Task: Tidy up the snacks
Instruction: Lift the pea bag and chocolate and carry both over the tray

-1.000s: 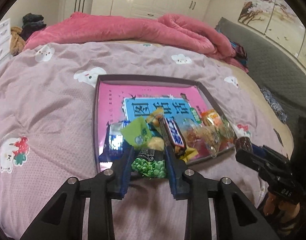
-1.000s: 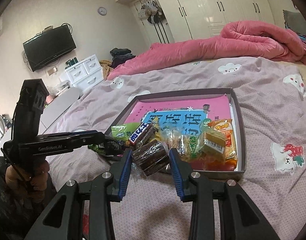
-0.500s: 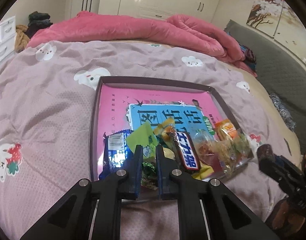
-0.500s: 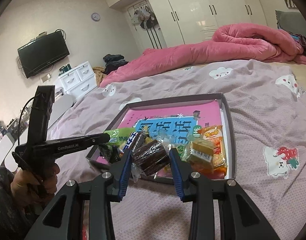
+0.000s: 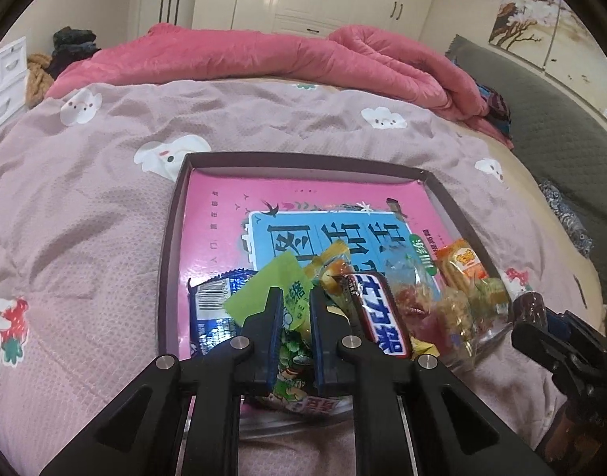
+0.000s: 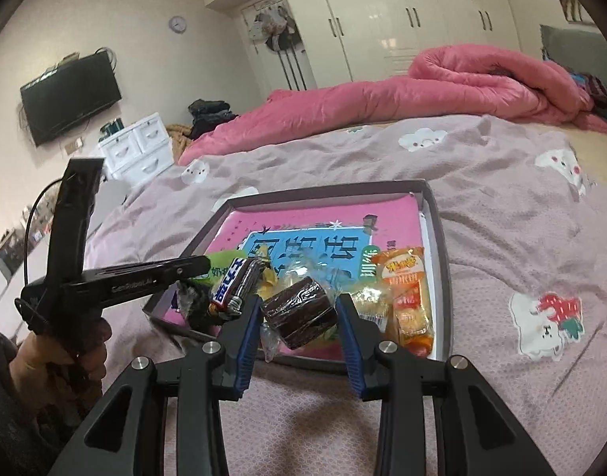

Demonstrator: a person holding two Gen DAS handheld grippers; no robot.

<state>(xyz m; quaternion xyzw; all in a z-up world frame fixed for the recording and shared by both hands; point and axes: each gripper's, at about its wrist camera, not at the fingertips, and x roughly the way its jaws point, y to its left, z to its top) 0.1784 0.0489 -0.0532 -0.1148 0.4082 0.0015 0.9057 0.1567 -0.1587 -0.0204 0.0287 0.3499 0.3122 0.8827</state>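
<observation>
Snacks heaped at the near end of the shallow tray (image 5: 172,238) on the bed (image 5: 85,206). Left gripper (image 5: 296,309) clamped tight on a green pea packet (image 5: 293,341), packet pinched between the blue pads and standing up over the tray's near edge. Blue wrapper (image 5: 210,309) flat in the tray just left of it, chocolate bar (image 5: 378,317) just to the right, propped on the pile. Orange cracker pack (image 5: 462,265) and clear-wrapped sweets (image 5: 454,317) further right. Right gripper (image 6: 299,317) closed around a dark brown wrapped cake (image 6: 299,311), held raised over the near rim of the tray (image 6: 442,269). Cake gripped from both sides, wrapper tail hanging below. Pink book (image 5: 232,206) lining the tray floor. Pink quilt (image 5: 263,55) bunched at the far end.
</observation>
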